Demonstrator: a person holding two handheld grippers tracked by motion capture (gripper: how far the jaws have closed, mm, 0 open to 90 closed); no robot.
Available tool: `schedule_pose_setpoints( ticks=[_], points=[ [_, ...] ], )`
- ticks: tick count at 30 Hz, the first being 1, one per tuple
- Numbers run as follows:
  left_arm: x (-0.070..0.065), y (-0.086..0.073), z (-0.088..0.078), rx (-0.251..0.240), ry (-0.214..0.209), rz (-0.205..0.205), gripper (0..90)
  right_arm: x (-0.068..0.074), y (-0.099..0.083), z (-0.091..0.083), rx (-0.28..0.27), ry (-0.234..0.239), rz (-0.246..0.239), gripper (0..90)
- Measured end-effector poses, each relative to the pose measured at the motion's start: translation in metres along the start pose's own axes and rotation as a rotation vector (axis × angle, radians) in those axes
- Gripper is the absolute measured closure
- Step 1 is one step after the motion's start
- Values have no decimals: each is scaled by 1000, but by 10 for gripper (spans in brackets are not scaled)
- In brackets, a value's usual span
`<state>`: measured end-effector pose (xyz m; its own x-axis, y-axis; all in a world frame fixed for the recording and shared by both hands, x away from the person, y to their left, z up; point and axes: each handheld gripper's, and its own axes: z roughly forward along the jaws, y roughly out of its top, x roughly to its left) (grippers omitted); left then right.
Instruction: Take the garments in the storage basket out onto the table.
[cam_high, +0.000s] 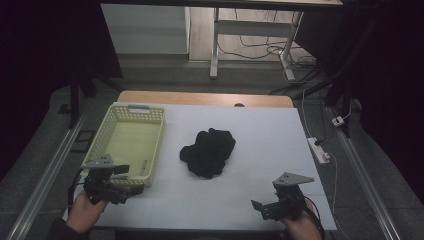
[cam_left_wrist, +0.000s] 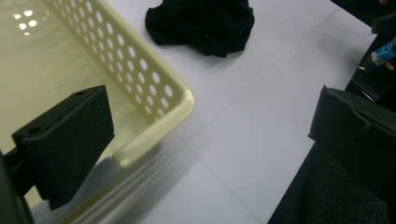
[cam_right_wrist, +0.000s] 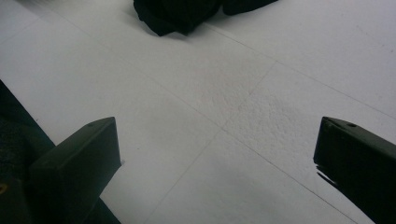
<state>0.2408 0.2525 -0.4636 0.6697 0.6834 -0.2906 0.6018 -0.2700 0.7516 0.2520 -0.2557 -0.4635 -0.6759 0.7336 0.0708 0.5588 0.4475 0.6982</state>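
Black crumpled garment (cam_high: 208, 151): mid-tabletop (cam_high: 265, 125), untouched. Yellow perforated basket (cam_high: 125, 142): empty. Left gripper (cam_high: 112, 186), right gripper (cam_high: 272, 207): fingers spread, holding nothing. Apparently nothing begun.

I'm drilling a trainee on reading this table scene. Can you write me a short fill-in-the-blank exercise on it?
1. The yellow basket holds ____.
2. The crumpled cloth is ____ in colour.
3. The left tongs and right tongs both have their jaws ____.

Missing words: nothing; black; open
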Motion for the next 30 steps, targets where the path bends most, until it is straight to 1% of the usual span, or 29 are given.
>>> schedule_pose_setpoints(
  ticks=[7,8,15,30],
  points=[
    [4,-14,-13,-10,21,-34,0,0,0,0,-1,-2,1,4],
    [4,-14,-13,-10,21,-34,0,0,0,0,-1,-2,1,4],
    [9,-27,-24,-19,31,-68,0,0,0,0,-1,-5,6,4],
    [17,-48,-42,-34,60,-121,0,0,0,0,3,-7,8,5]
  ],
)
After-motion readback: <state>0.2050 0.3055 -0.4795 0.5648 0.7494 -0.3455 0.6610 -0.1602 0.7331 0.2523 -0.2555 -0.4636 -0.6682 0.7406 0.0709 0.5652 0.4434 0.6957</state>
